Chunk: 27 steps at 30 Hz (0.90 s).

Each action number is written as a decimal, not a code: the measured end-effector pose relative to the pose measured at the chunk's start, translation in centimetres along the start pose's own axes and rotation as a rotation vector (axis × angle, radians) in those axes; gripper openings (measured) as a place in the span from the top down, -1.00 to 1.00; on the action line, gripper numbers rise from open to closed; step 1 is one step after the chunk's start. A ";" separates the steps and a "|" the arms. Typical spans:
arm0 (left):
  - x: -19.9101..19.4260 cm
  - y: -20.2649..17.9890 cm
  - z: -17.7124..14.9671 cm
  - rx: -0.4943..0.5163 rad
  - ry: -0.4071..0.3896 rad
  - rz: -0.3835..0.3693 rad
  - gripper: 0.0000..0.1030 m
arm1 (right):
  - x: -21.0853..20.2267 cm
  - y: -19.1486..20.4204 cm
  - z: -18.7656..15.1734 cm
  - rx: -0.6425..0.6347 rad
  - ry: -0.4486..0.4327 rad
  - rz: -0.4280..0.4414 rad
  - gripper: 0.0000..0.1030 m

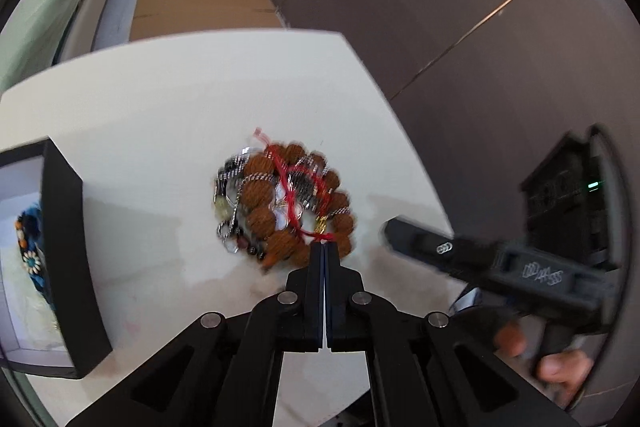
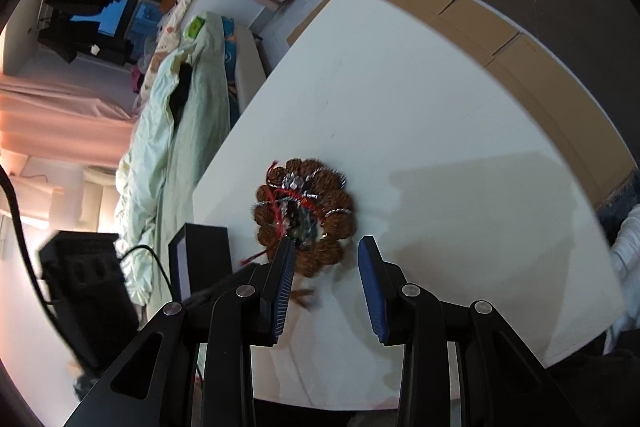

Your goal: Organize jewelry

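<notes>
A pile of jewelry lies on the white table (image 1: 140, 131): a brown bead bracelet (image 1: 260, 193) with a red cord (image 1: 304, 187) and silver chains (image 1: 234, 171) tangled over it. My left gripper (image 1: 324, 247) is shut, its tips at the pile's near edge where the red cord (image 1: 320, 235) ends; whether it pinches the cord I cannot tell. In the right wrist view the same pile (image 2: 306, 215) lies just beyond my right gripper (image 2: 326, 247), which is open and empty. An open black jewelry box (image 1: 68, 247) stands at the left with a blue beaded piece (image 1: 30, 247) inside.
The right gripper's body (image 1: 500, 267) and a hand show at the right of the left wrist view. The black box (image 2: 200, 259) stands left of the pile in the right wrist view. Cardboard (image 2: 500, 39) lies on the floor beyond the table. A bed with green bedding (image 2: 176, 115) is nearby.
</notes>
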<state>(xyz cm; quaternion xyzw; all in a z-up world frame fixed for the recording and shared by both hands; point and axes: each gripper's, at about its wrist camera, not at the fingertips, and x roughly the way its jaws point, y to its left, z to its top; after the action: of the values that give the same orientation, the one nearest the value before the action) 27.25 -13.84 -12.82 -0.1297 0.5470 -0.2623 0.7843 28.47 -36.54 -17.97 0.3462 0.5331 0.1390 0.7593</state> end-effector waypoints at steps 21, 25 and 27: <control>-3.7 2.8 0.9 -0.056 -0.092 -0.002 1.00 | 3.9 1.1 -0.8 0.032 0.022 -0.113 0.42; -2.4 3.2 0.8 -0.080 -0.040 -0.027 0.99 | 3.1 1.2 -0.8 -0.009 -0.009 -0.144 0.50; -1.7 3.0 0.8 -0.078 -0.023 -0.019 0.92 | 2.3 1.3 -0.7 -0.027 -0.026 -0.142 0.50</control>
<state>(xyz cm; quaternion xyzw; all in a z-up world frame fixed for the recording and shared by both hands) 28.36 -10.49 -12.59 -0.1681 0.5463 -0.2467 0.7826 28.92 -33.96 -18.90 0.2991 0.5443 0.0876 0.7788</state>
